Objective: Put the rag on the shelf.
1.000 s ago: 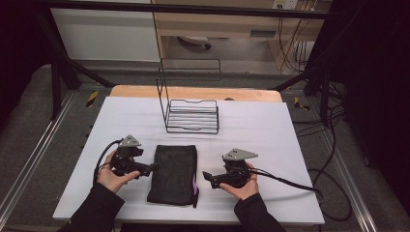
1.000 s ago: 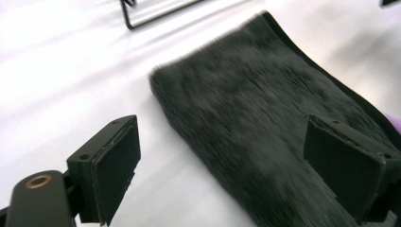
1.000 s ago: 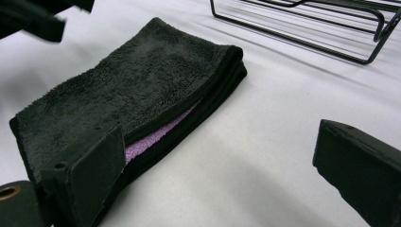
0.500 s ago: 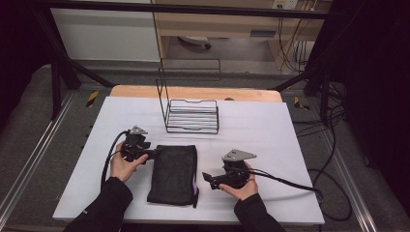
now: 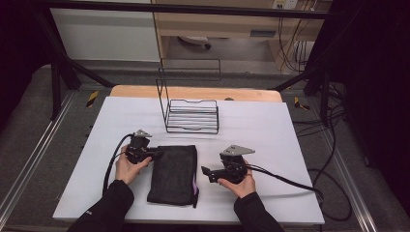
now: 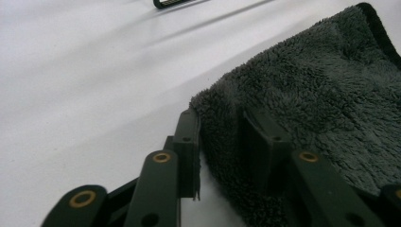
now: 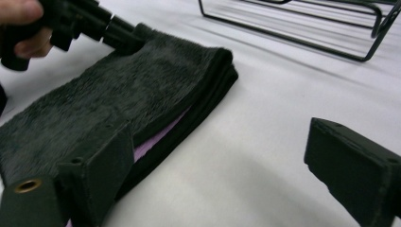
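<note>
A folded dark grey towel (image 5: 174, 174) lies flat on the white table (image 5: 270, 130), with a purple layer (image 7: 156, 139) showing at its right edge. My left gripper (image 5: 157, 154) is at the towel's far left corner. In the left gripper view its jaws (image 6: 220, 127) stand close together with a ridge of the towel (image 6: 321, 94) pinched between them. My right gripper (image 5: 205, 172) rests by the towel's right edge, near the front. Its jaws (image 7: 227, 156) are wide apart with bare table between them, the left one just touching the towel (image 7: 118, 94). The left gripper (image 7: 125, 35) also appears far off in that view.
A black wire rack (image 5: 192, 116) with a tall upright frame stands behind the towel at the table's middle back. Cables (image 5: 290, 179) trail from both grippers across the table. A wooden strip (image 5: 145, 92) borders the far edge.
My left gripper has moved right and slightly forward from beside the towel onto its far left corner and closed there. The right gripper has hardly shifted.
</note>
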